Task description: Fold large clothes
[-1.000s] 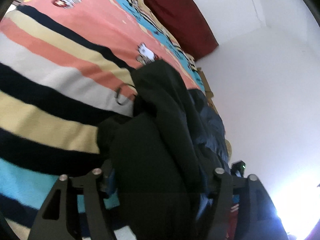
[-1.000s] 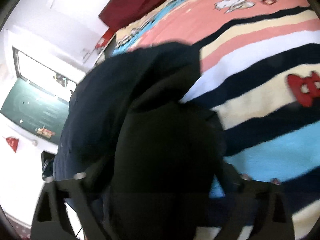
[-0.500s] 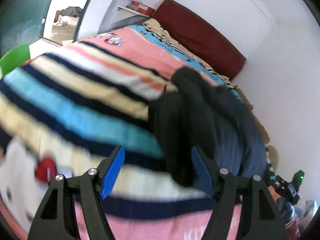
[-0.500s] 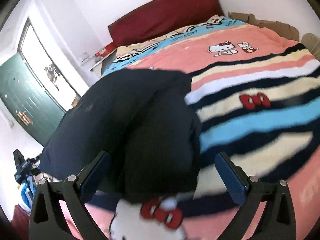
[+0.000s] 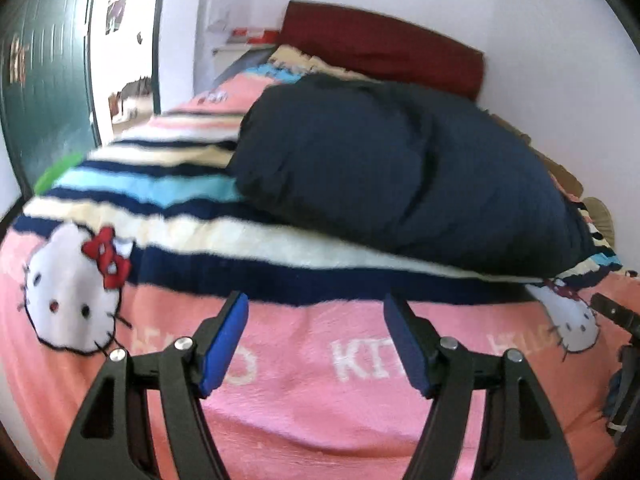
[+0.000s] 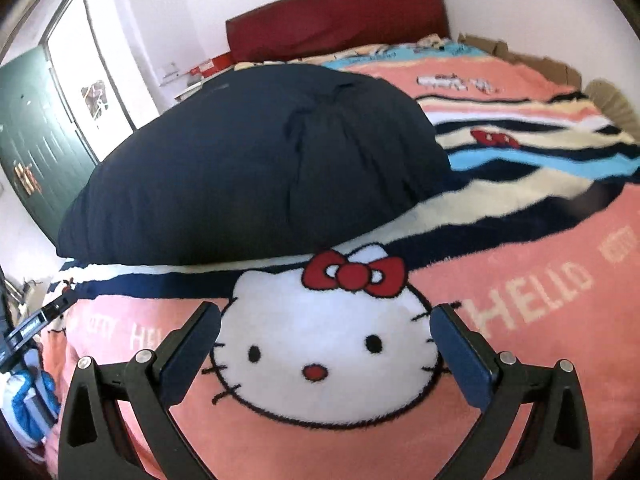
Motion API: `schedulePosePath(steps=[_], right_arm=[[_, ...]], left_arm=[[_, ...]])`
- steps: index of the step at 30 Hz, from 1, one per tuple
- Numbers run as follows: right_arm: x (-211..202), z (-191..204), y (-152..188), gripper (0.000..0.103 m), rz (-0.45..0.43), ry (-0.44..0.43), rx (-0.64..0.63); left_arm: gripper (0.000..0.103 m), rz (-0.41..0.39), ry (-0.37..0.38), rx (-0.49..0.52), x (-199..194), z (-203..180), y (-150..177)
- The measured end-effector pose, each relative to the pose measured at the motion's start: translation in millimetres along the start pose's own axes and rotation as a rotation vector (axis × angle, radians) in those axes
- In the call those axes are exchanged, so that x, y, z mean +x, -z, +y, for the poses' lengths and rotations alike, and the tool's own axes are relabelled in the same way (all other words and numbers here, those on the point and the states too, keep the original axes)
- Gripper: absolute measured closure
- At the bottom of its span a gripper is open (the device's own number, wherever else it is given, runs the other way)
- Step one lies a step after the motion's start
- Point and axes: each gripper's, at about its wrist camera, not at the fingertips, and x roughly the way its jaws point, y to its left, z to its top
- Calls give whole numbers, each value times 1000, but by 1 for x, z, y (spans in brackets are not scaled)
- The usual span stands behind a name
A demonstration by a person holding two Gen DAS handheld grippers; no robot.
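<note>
Both tools are now free of the garment. One second ago each of them had dark cloth between its fingers and was very close to it; half a second ago the cloth was already out of the fingers, and now the large dark navy padded garment (image 5: 400, 168) lies alone as one thick bundle on the pink striped fleece blanket (image 5: 280, 360) of the bed. It seems that a fold was just laid down and released. Whether the bundle needs one more fold, I cannot judge from here.

The garment sits across the striped middle part of the bed, between the dark red headboard (image 6: 340, 20) and the foot edge, where both tools hover.

The left tool (image 5: 316, 332) stands wide apart, nothing between the blue pads, touching nothing. The right tool (image 6: 326, 340) is also wide and empty, above the white cat face (image 6: 324, 344) on the blanket.
</note>
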Motion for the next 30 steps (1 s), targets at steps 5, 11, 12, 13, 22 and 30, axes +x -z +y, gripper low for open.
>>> schedulePosePath(steps=[5, 11, 12, 13, 22, 30], right_arm=[[-4, 8, 7, 1, -19, 27, 22], [-14, 32, 21, 1, -12, 29, 23], [-15, 36, 23, 1, -16, 32, 14], [-17, 41, 25, 1, -23, 39, 3], [-26, 60, 38, 1, -73, 76, -78], [-24, 64, 40, 1, -83, 81, -98]], left_arm=[[35, 26, -5, 22, 0, -23, -3], [34, 36, 24, 64, -4, -62, 1], [34, 40, 26, 73, -4, -69, 3], [34, 43, 26, 84, -2, -75, 5], [34, 73, 46, 98, 8, -100, 17], [34, 12, -28, 103, 3, -107, 21]])
